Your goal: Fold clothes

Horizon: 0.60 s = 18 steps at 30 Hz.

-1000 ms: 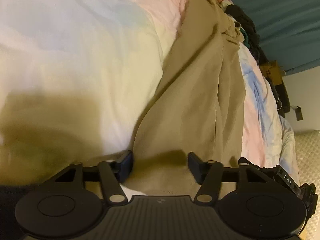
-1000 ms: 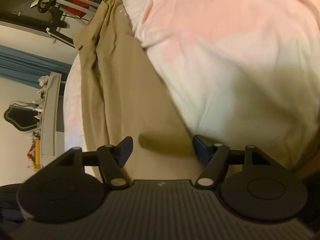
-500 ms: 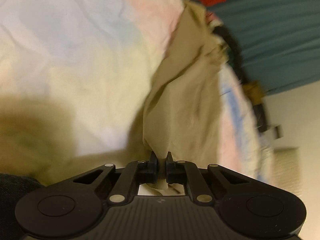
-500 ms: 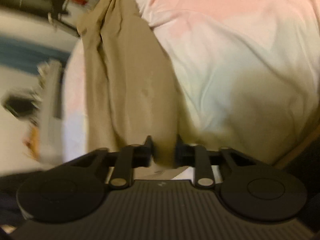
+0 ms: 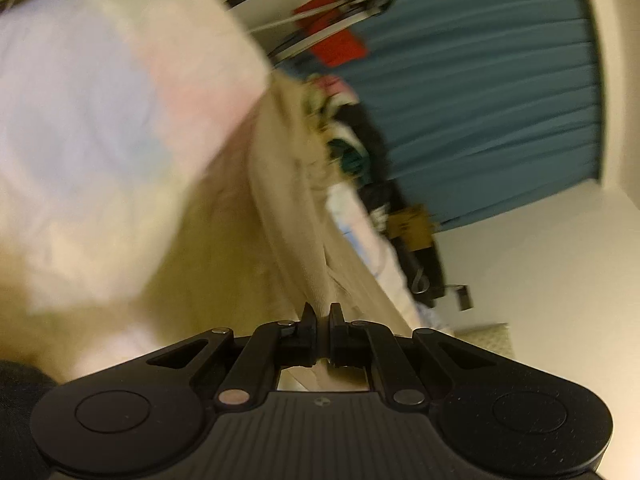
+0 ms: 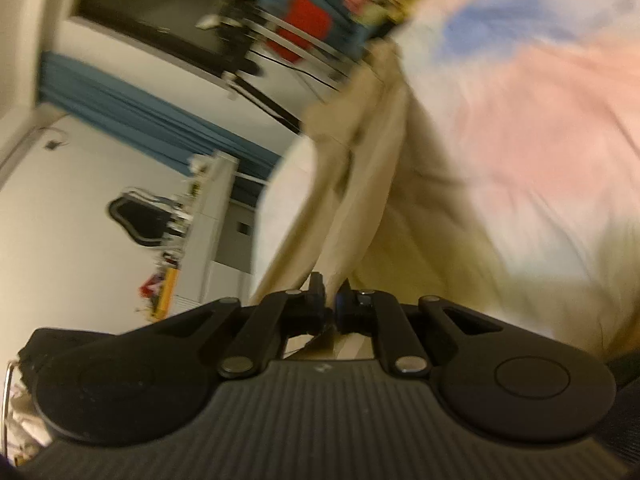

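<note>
Khaki garment (image 5: 304,240) lifted, now pinched.

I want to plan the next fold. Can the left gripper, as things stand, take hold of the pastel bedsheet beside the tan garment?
Probably not yet. The left gripper is already shut on the tan garment, so its jaws are occupied. The pastel bedsheet lies unobstructed to its left.
</note>
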Available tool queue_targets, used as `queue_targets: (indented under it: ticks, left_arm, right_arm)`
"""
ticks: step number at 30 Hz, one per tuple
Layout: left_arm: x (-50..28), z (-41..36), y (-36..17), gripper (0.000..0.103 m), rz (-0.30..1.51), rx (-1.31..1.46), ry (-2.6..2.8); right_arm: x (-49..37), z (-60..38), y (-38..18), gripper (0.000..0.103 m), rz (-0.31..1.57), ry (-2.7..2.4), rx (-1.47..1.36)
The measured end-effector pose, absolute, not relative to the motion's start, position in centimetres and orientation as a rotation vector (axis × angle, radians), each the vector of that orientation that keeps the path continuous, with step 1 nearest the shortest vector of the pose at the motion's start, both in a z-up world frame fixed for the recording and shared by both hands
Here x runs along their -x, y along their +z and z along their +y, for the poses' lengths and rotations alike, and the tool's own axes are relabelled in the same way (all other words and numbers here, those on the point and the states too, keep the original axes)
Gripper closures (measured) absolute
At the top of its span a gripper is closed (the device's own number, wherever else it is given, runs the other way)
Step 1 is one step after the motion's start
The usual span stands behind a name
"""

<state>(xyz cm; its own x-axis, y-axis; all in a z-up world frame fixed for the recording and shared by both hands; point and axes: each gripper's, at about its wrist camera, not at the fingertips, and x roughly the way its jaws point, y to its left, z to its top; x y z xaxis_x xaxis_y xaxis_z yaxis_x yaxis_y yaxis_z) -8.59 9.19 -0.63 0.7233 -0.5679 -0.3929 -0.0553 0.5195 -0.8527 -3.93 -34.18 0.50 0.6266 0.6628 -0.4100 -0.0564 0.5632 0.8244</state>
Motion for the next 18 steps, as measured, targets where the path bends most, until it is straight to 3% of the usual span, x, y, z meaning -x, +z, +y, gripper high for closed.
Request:
queue_targets:
  ticks: [4, 11, 18]
  left_arm:
    - [11.5, 8.9, 1.3, 0.098, 0.686, 0.961, -0.354]
    - [18.5, 9.2, -1.1, 0.098, 0.712, 1.005, -0.302]
    - [10.6, 9.0, 0.8, 0.098, 0.682, 0.935, -0.236]
  right_arm:
    - [7.3, -34.9, 2.1, 0.095, 0.751, 0.523, -0.86]
    - [12.8, -35.6, -1.2, 0.095, 0.78, 0.537, -0.893]
    - [5.0, -34.2, -1.0, 0.094, 0.767, 0.462, -0.917]
